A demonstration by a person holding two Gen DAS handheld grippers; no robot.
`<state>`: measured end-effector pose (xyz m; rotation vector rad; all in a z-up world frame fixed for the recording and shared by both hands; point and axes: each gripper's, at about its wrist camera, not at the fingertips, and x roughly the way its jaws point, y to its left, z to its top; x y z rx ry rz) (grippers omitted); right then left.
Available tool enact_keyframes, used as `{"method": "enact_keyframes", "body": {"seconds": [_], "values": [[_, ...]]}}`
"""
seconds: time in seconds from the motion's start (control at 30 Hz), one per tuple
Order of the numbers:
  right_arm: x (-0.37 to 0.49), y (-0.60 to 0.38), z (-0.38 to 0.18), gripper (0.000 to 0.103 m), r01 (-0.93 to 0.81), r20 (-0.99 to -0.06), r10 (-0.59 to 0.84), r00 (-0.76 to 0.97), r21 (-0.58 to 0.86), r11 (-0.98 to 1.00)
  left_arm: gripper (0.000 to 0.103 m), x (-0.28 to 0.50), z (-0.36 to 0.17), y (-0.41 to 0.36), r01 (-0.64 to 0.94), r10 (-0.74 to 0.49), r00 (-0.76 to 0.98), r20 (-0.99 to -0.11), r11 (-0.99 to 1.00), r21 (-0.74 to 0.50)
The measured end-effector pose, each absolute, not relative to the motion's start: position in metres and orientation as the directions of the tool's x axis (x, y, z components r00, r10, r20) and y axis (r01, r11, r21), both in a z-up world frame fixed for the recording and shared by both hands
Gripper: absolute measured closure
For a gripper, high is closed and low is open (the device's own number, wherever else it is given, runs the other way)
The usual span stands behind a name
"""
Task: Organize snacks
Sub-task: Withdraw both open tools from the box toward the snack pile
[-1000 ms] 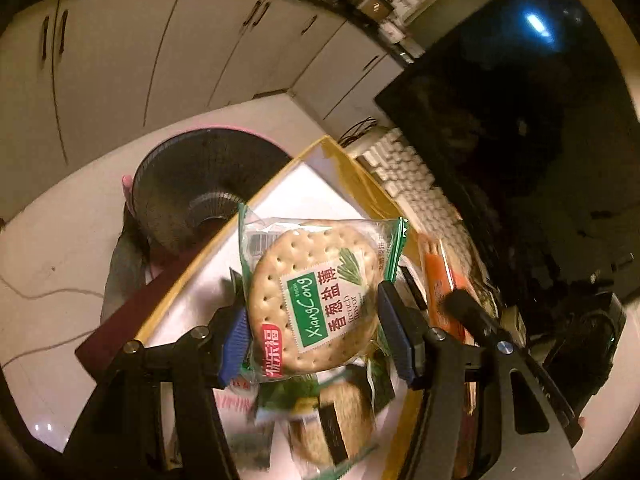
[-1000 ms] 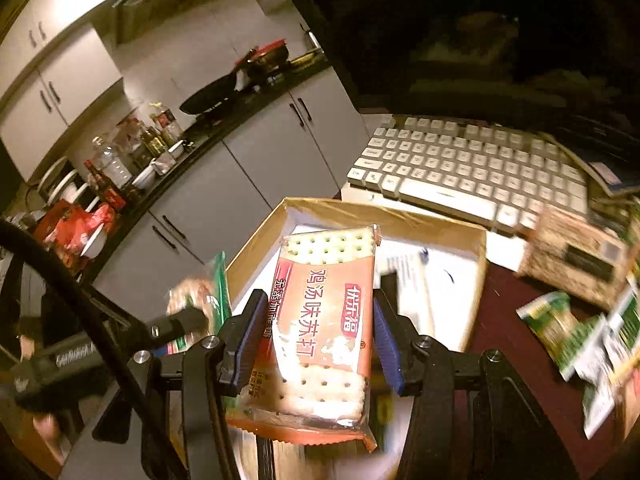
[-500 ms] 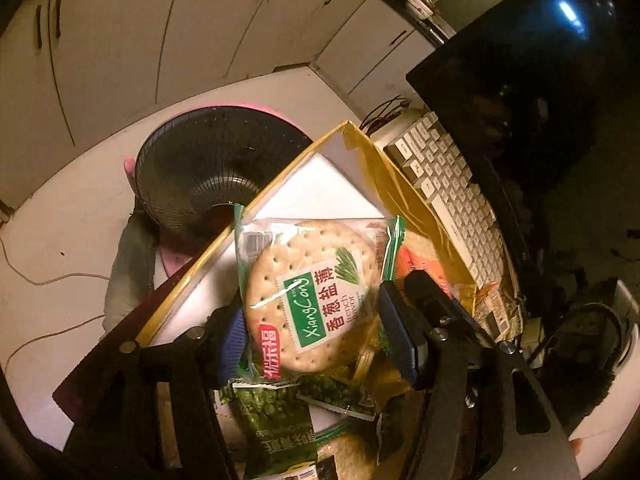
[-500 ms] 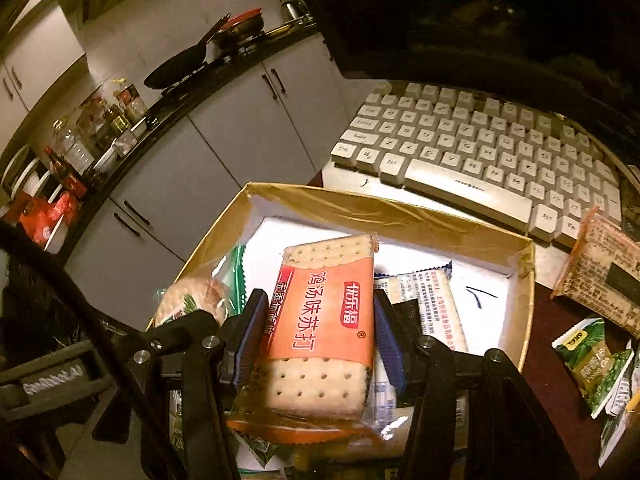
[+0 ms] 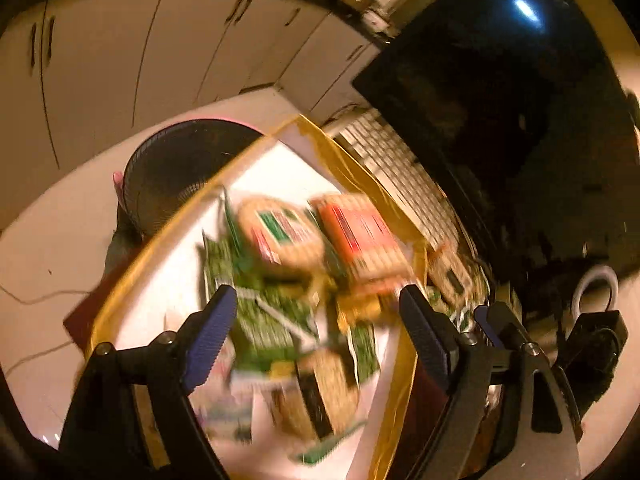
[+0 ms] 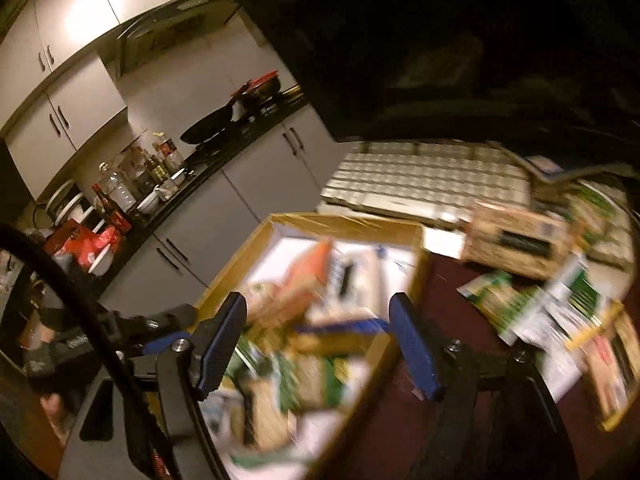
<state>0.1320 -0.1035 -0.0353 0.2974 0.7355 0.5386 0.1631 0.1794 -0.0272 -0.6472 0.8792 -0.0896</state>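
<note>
**Both grippers empty above the box, loose packets off to my right**

My left gripper hung spread wide with nothing between its pads, over the gold-rimmed box. Inside it lay the round cracker packet and, touching it on the right, the orange cracker packet, its long axis running away from my fingers toward the keyboard. My right gripper was likewise parted and empty, above the box's near right corner.

What I judged mattered next: the unsorted snack packets lay on the dark table outside the box, right of my right fingers, so that hand was nearer. A brown packet sat beyond them, just beside the keyboard. The box wall stood between those packets and the pile; motion blur hid their exact lie.
</note>
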Motion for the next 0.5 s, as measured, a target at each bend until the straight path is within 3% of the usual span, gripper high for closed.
{"method": "enact_keyframes", "body": {"seconds": [0.27, 0.5], "values": [[0.083, -0.169, -0.072, 0.029, -0.265, -0.559, 0.509, 0.654, 0.460, 0.847, 0.020, 0.123, -0.022, 0.117, -0.041, -0.337, 0.690, -0.641, 0.866, -0.499], [0.058, -0.194, -0.081, 0.029, -0.202, -0.584, 0.440, 0.683, 0.428, 0.881, 0.020, 0.116, -0.031, 0.062, 0.072, -0.399, 0.628, -0.668, 0.885, -0.461]]}}
